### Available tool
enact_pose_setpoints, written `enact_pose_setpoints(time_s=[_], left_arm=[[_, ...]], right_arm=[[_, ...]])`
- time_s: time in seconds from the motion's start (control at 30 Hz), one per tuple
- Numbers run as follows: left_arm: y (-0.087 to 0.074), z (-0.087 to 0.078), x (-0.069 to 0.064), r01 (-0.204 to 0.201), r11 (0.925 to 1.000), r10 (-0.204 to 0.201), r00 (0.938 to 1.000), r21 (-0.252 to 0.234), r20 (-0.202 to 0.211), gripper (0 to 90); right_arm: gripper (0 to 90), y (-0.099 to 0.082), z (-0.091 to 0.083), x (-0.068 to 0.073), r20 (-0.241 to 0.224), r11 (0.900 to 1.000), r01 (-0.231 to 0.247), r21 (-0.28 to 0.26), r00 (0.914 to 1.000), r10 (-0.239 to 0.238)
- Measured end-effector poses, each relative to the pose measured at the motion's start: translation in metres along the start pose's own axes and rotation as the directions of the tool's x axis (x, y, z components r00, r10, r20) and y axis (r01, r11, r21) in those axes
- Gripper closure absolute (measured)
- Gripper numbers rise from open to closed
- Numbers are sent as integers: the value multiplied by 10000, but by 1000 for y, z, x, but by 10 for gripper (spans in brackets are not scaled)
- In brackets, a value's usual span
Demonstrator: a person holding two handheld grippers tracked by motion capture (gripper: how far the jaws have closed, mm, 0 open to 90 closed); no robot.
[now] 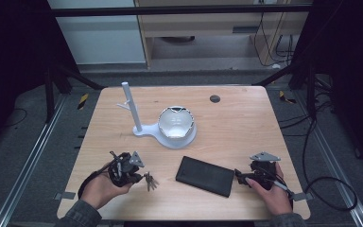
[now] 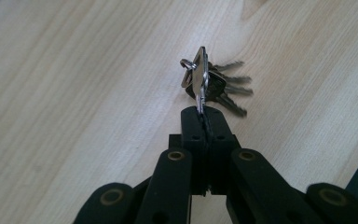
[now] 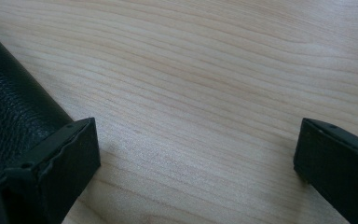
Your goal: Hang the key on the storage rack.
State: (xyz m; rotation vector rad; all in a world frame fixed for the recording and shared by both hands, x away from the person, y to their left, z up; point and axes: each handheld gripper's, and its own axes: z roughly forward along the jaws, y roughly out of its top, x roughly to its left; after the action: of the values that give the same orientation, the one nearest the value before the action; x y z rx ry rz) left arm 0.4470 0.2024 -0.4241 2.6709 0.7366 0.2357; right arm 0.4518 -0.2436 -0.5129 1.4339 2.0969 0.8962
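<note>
Keys [image 2: 209, 84]: left tool [image 2: 206, 113] clamped shut on one key blade, bunch fanned on the surface [image 1: 246, 123] just beyond. Right tool [image 3: 196, 154] wide open beside black wallet [image 1: 205, 175]. Risk: thin blade grip may twist, letting the bunch slip out.

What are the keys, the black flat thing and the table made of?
The keys look like metal: silvery, shiny, with a ring through them. They are pinched in the left gripper. The black flat thing looks like leather or fake leather; the right gripper view shows a pebbly grain. The table looks like pale wood, maybe a printed laminate, with long grain lines.
</note>
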Motion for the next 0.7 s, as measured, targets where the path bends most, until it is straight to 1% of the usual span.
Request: enact_pose_setpoints(time_s=[0.1,0.17,0.23,0.27,0.33,0.37,0.4,0.43,0.47,0.57,0.6,0.67,0.7], left_arm=[[4,-9,4,17,10000,-17,10000,-29,19,885],[7,-16,8,12,10000,-12,10000,-73,-42,886],[11,-26,13,65,9999,-66,9999,-116,-99,886],[11,-26,13,65,9999,-66,9999,-116,-99,886],[14,-38,19,196,9995,-200,9997,-229,-147,886],[16,-47,24,283,9992,-290,9994,-297,-211,886],[16,-47,24,283,9992,-290,9994,-297,-211,886],[18,-57,30,345,9988,-355,9990,-346,-281,886],[20,-61,32,305,9990,-317,9989,-319,-355,886],[23,-73,39,326,9986,-344,9984,-411,-445,886],[24,-78,42,394,9980,-419,9979,-502,-488,886],[25,-81,44,403,9979,-428,9979,-514,-489,886],[27,-85,48,480,9968,-516,9972,-633,-549,886]], right_arm=[[5,0,0,0,-3,10000,4,0,10000,-4],[5,0,0,0,-8,10000,5,0,10000,-5],[4,0,0,0,-8,10000,7,0,10000,-7],[4,0,0,0,-8,10000,7,0,10000,-7],[4,0,0,0,-6,10000,9,0,10000,-9],[4,0,0,0,-7,10000,10,-1,10000,-10],[4,0,0,0,-7,10000,10,-1,10000,-10],[4,0,0,0,-7,10000,8,1,10000,-8],[4,0,0,0,-8,10000,6,0,10000,-6],[3,0,0,0,-39,10000,-2,4,10000,2],[3,0,0,0,-46,10000,-19,11,10000,19],[3,0,0,0,-47,10000,-13,11,10000,13],[3,0,0,0,-47,10000,-13,11,10000,13]])
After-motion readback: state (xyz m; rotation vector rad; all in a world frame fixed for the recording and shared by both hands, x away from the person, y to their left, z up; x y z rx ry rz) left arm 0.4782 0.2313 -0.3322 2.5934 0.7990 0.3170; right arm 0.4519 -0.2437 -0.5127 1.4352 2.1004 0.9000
